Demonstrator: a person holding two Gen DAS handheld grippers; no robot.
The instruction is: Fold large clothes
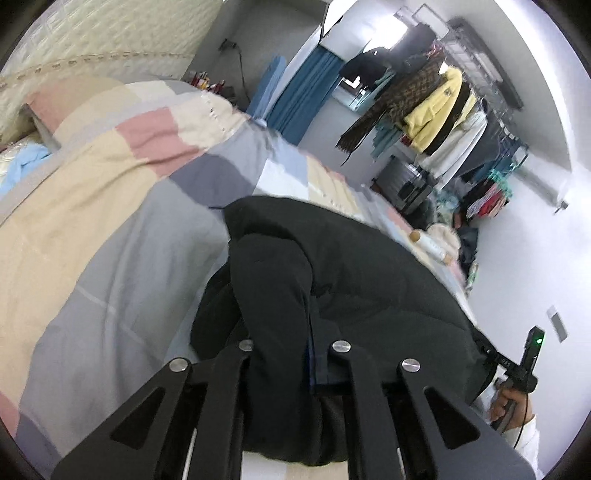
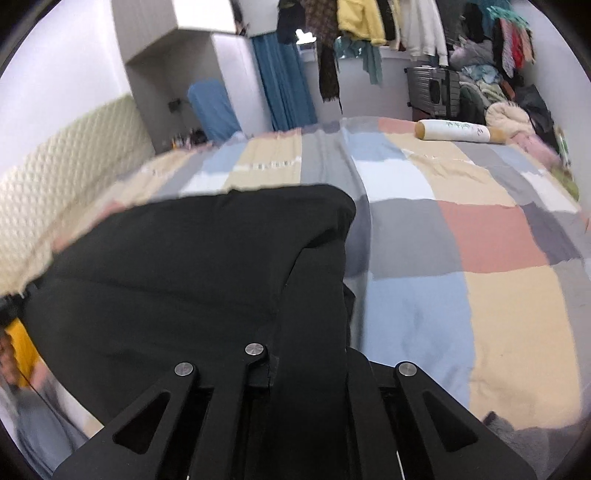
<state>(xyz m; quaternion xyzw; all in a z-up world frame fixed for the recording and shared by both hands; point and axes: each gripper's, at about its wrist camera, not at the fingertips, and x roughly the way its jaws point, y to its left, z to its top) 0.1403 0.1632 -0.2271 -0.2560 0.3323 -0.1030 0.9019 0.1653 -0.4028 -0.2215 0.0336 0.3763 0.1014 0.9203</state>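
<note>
Big bed point(image 2: 424, 236) under a patchwork quilt, black puffy jacket point(image 1: 362, 280) lying across the near part of it. Left gripper point(image 1: 288, 354) with jaws clamped on a jacket fold, right gripper point(image 2: 306, 354) same deal, pinching the other edge. Bolster pillow point(image 2: 458, 131) way back.

We have our left gripper point(image 1: 291, 354) and right gripper point(image 2: 306, 354) both clamped on the black coat point(image 1: 351, 280) — jaws nearly together, angled down toward it.

The puffy black padded jacket point(image 2: 192, 273) lies on the patchwork quilt point(image 2: 491, 236); the cylindrical white bolster point(image 2: 458, 131) rests at its far edge, before the rack of hanging clothes point(image 2: 391, 26).
</note>
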